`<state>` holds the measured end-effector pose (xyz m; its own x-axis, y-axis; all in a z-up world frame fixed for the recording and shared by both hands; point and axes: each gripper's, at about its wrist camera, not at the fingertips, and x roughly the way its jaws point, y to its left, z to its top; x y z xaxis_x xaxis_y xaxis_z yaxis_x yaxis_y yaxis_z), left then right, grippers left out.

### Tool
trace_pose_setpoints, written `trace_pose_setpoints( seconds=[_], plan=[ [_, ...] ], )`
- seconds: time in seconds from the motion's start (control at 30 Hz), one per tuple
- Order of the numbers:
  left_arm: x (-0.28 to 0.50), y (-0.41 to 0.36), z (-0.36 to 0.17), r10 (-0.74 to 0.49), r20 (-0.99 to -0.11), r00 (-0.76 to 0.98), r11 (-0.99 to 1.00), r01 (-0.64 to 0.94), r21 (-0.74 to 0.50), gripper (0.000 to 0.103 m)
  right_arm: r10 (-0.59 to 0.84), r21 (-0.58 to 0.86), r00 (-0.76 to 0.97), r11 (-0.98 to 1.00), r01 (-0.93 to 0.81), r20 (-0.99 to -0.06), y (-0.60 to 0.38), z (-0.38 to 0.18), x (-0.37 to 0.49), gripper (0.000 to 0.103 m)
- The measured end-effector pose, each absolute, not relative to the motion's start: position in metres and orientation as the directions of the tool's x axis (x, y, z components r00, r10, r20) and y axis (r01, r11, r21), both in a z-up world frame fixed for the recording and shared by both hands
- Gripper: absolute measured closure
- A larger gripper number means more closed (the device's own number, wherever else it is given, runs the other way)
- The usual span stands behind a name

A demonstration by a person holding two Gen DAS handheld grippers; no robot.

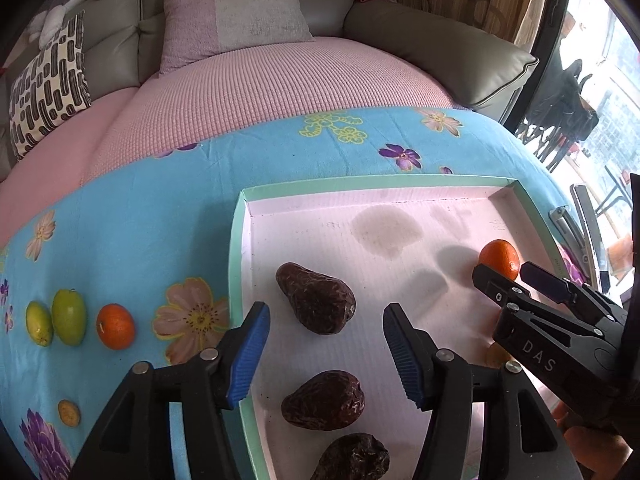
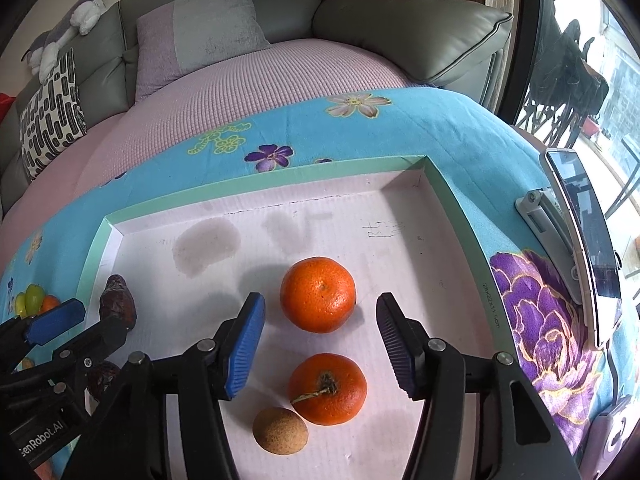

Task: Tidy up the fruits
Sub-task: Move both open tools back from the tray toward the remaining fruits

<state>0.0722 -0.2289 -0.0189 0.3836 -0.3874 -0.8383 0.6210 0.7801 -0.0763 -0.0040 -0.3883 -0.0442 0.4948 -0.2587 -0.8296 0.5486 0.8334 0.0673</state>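
So the biggest thing in front of me is the blue floral blanket [image 1: 132, 216] spread over the table, with a grey sofa [image 2: 400, 28] behind it. Sitting on the blanket is the shallow cardboard tray [image 2: 256, 188] with the mint-green rim, which I'm guessing is the sorting spot, since fruit is already grouped in it: three wrinkly dark dates [image 1: 316, 298] lined up along its left side, and two mandarins [image 2: 318, 294] plus a small tan longan [image 2: 281, 431] toward the right. Looks like each kind gets its own patch. My left gripper [image 1: 326, 354] hangs over the dates with its blue pads wide apart and nothing between them, and my right gripper [image 2: 320, 344] is the same deal, spread open and empty, with the two mandarins right between and just ahead of its fingers. Still out on the blanket, left of the tray, are two green fruits [image 1: 69, 317] (can't tell what they are), one more mandarin [image 1: 115, 326] and another little longan [image 1: 69, 413] nearer me. I reckon those are the leftovers, so the left side is the obvious one to go fetch them.
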Motion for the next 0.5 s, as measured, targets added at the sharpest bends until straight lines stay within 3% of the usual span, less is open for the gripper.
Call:
trace_pose_setpoints(
  seconds=[0.13, 0.23, 0.3, 0.5],
  plan=[
    [0.074, -0.218, -0.011, -0.360, -0.827, 0.432, 0.806, 0.590, -0.042, 0.022, -0.266, 0.056, 0.487, 0.833, 0.550, -0.832, -0.388, -0.045, -0.004, 0.021],
    [0.082, -0.207, -0.011, -0.320, -0.827, 0.463, 0.837, 0.547, -0.017, 0.012, -0.269, 0.048, 0.482, 0.835, 0.548, -0.834, -0.387, -0.046, -0.003, 0.017],
    [0.088, -0.199, -0.012, -0.297, -0.825, 0.481, 0.857, 0.516, -0.007, 0.001, -0.270, 0.044, 0.484, 0.838, 0.544, -0.833, -0.386, -0.047, -0.003, 0.008],
    [0.101, -0.180, -0.015, -0.241, -0.812, 0.531, 0.897, 0.442, 0.022, 0.000, -0.318, -0.011, 0.463, 0.834, 0.552, -0.827, -0.380, -0.043, -0.003, 0.008]
  ],
)
